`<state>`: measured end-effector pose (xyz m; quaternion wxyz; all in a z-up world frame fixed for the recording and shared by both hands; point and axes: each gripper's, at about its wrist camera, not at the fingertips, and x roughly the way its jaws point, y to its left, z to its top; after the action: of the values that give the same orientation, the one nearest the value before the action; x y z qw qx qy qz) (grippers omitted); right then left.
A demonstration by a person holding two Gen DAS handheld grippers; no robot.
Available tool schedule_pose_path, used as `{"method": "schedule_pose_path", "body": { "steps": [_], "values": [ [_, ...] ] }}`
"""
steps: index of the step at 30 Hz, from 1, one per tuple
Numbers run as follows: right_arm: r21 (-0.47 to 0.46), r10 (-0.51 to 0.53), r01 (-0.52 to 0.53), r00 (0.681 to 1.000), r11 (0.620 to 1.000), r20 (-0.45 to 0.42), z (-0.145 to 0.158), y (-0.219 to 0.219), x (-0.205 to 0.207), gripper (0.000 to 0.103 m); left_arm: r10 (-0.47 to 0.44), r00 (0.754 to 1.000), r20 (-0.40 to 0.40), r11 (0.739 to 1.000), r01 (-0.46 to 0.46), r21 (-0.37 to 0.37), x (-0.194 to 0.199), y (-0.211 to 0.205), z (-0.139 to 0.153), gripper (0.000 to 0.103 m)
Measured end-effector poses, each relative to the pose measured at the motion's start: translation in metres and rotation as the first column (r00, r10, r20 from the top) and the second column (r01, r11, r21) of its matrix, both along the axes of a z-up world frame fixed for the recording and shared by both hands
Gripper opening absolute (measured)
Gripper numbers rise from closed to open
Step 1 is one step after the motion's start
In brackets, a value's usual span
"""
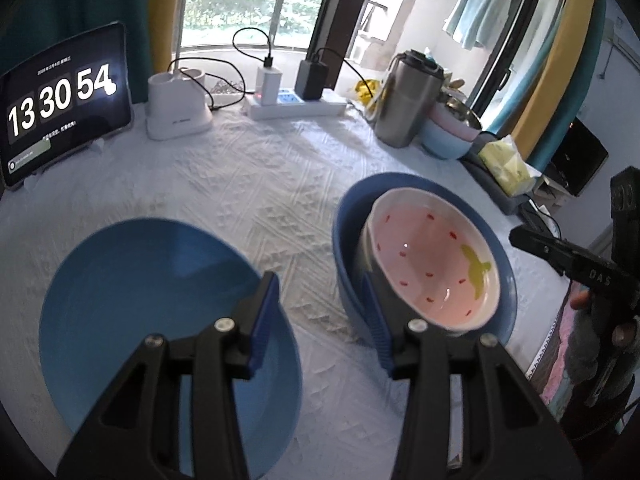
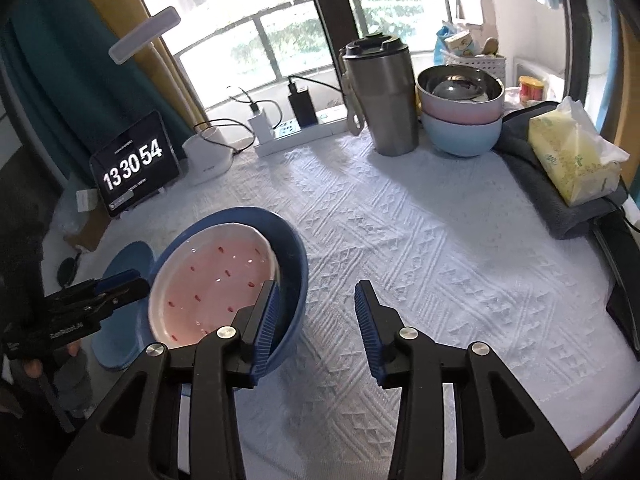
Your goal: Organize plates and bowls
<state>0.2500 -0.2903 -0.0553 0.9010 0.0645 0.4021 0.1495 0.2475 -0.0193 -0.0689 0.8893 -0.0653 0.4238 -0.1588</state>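
Observation:
A pink strawberry-pattern bowl (image 1: 434,258) sits tilted inside a dark blue bowl (image 1: 348,280) on the white cloth; both also show in the right wrist view, the pink bowl (image 2: 208,280) inside the blue bowl (image 2: 294,264). A blue plate (image 1: 132,312) lies flat to the left; its edge shows in the right wrist view (image 2: 128,258). My left gripper (image 1: 322,308) is open and empty, between the plate and the bowls. My right gripper (image 2: 316,304) is open and empty, its left finger over the blue bowl's rim. The right gripper shows in the left wrist view (image 1: 540,246), the left gripper in the right wrist view (image 2: 120,286).
At the back stand a tablet clock (image 1: 60,100), a white holder (image 1: 176,108), a power strip with chargers (image 1: 292,100), a steel tumbler (image 2: 380,96), stacked pink and light blue bowls (image 2: 460,116) and a tissue pack (image 2: 572,152) on grey cloth. The table edge runs at right.

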Motion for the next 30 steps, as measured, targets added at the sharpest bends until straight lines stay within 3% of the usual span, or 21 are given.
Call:
{"method": "schedule_pose_path", "body": {
  "steps": [12, 20, 23, 27, 30],
  "values": [
    [-0.042, -0.037, 0.036, 0.999, 0.998, -0.015, -0.024, 0.018, -0.003, 0.041, -0.002, 0.999, 0.042, 0.996, -0.002, 0.086, -0.003, -0.018, -0.004, 0.045],
    [-0.073, -0.104, 0.104, 0.995, 0.992, 0.008, -0.031, 0.027, -0.007, 0.042, 0.04, 0.997, 0.066, 0.994, -0.047, 0.1, 0.001, -0.02, -0.008, 0.045],
    [0.01, -0.147, 0.147, 0.989, 0.989, -0.023, -0.036, 0.019, -0.006, 0.042, 0.047, 0.998, 0.048, 0.997, -0.05, 0.066, 0.006, -0.016, -0.01, 0.045],
    [0.128, -0.166, 0.172, 0.984, 0.977, -0.058, -0.043, 0.006, -0.002, 0.042, 0.049, 0.996, 0.07, 0.995, -0.055, 0.087, 0.005, -0.019, -0.01, 0.045],
    [0.145, -0.181, 0.185, 0.983, 0.972, -0.041, -0.044, 0.006, -0.005, 0.042, 0.051, 0.996, 0.073, 0.996, -0.057, 0.075, 0.005, -0.018, -0.011, 0.045]
  ]
}}
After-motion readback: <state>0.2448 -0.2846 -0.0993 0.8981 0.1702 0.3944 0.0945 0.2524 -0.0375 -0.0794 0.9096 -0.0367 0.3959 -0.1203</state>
